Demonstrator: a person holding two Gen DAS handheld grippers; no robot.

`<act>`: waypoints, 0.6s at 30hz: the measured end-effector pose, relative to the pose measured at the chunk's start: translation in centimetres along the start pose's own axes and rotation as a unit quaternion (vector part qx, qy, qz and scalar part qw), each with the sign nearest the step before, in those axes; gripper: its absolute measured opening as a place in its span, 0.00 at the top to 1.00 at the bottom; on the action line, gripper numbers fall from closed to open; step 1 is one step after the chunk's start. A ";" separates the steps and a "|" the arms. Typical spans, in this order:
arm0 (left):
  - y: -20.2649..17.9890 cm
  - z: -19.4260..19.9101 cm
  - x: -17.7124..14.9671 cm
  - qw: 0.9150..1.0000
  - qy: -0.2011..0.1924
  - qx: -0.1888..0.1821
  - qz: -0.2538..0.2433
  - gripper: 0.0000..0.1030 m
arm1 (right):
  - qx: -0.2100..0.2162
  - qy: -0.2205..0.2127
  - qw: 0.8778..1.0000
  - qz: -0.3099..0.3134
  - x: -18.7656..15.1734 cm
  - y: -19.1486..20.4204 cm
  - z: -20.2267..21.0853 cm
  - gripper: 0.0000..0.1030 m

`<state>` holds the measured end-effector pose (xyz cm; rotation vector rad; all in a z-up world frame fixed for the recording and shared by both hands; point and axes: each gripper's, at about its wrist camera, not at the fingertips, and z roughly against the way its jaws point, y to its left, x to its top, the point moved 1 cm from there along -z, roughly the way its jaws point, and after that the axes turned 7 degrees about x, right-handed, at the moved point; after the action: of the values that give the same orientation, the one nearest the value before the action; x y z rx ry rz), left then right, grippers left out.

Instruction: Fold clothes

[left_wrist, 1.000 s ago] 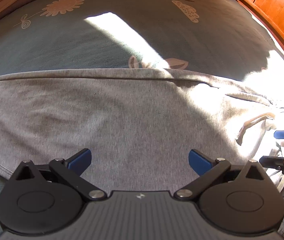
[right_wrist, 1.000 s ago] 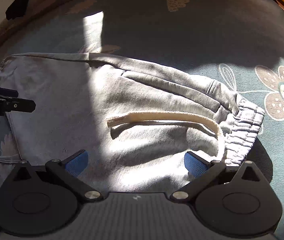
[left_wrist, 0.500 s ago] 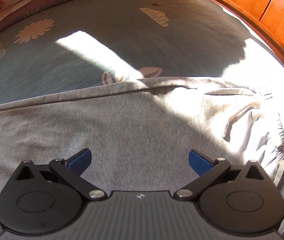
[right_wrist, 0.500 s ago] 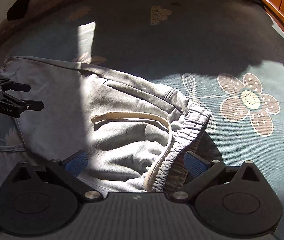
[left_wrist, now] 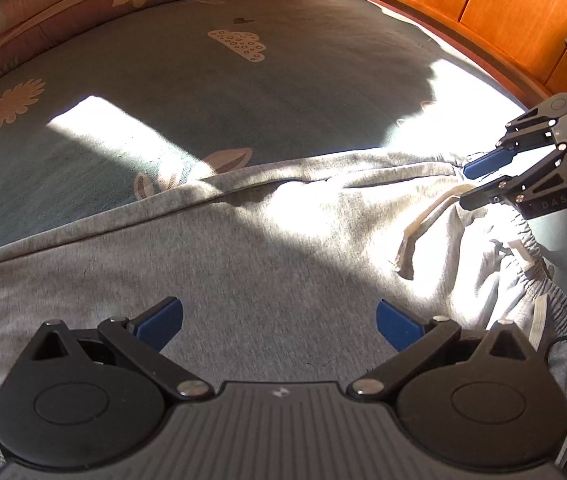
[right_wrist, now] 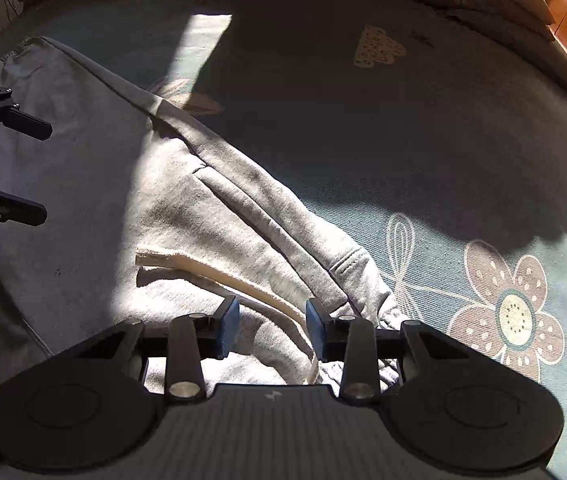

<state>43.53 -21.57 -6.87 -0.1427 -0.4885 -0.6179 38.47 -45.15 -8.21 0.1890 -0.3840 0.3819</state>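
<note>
One garment: grey sweatpants, spread flat on the bed, legs running off to 9 o'clock in the left wrist view.
Bed: soft patterned cover, gives under pressure, so fabric can be pinched off it.
Fabric: thick jersey, light, limp, not slippery or fragile; likely drapes and sags from wherever it's lifted.
Waistband: elastic, bunched at 3 o'clock, thickest layer; probably the best place to grip.
Drawstring: loose cream cord, would slide out; avoid gripping it alone.
Left gripper: jaws released wide, hovering over the mid-leg, nothing between them.
Right gripper: jaws closing, waist fabric and cord between them, pads not visibly pressing yet.
</note>
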 end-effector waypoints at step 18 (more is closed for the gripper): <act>4.6 1.5 -2.3 0.997 0.002 0.029 0.070 0.01 | 0.031 0.056 0.978 0.198 3.9 8.1 -1.9 0.94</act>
<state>44.03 -16.24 -6.55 -0.1193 -0.4885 -0.4664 39.27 -36.00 -7.52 0.1503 -0.2977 0.7944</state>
